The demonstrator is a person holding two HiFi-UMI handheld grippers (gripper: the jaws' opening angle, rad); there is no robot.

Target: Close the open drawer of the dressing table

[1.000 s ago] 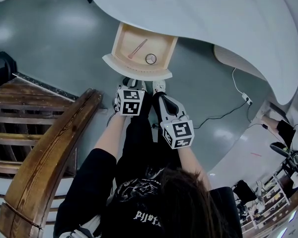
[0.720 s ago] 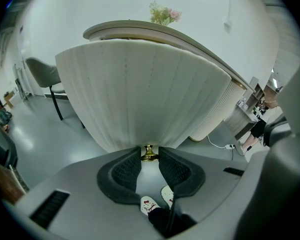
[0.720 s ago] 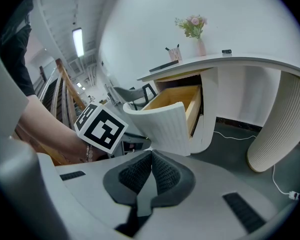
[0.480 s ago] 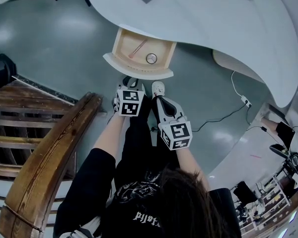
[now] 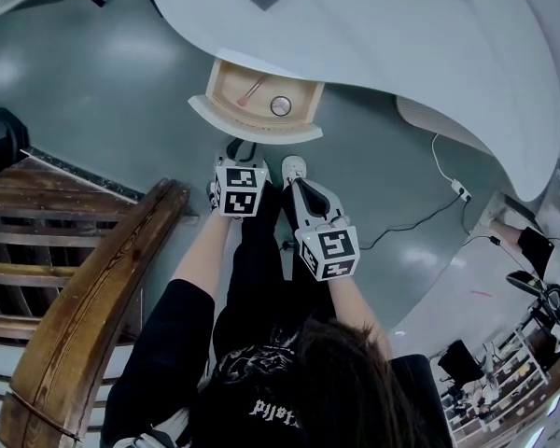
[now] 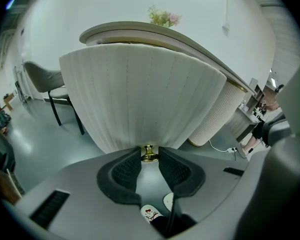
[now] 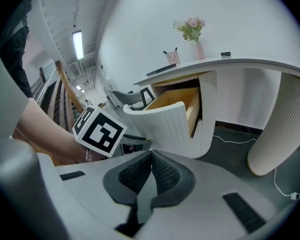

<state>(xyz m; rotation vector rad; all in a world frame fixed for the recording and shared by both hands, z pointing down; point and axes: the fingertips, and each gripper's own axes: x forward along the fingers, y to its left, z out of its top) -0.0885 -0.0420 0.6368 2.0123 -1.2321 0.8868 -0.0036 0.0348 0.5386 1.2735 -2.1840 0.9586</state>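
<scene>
The dressing table's [image 5: 373,17] drawer [image 5: 257,129] stands partly open; its wooden inside holds a pink stick [image 5: 250,91] and a small round item [image 5: 280,105]. Its white ribbed front [image 6: 140,94] fills the left gripper view, with a brass knob [image 6: 149,157] at the lower edge. My left gripper [image 6: 149,151] has its two tips closed on that knob; from the head view it [image 5: 245,147] sits against the drawer front. My right gripper [image 7: 151,155] is shut with nothing in it, and hangs back, lower and to the right [image 5: 296,183]. From there the drawer [image 7: 162,124] shows side-on.
A wooden stair rail [image 5: 84,297] runs along the left. The table's ribbed leg [image 5: 439,119] stands at the right, with a cable and plug strip [image 5: 457,187] on the grey floor. A chair [image 6: 45,79] is at the left, a flower vase [image 7: 192,31] on the tabletop.
The drawer has slid further in under the tabletop, showing less of its inside. My left gripper has travelled with its front toward the table. The right gripper has barely moved.
</scene>
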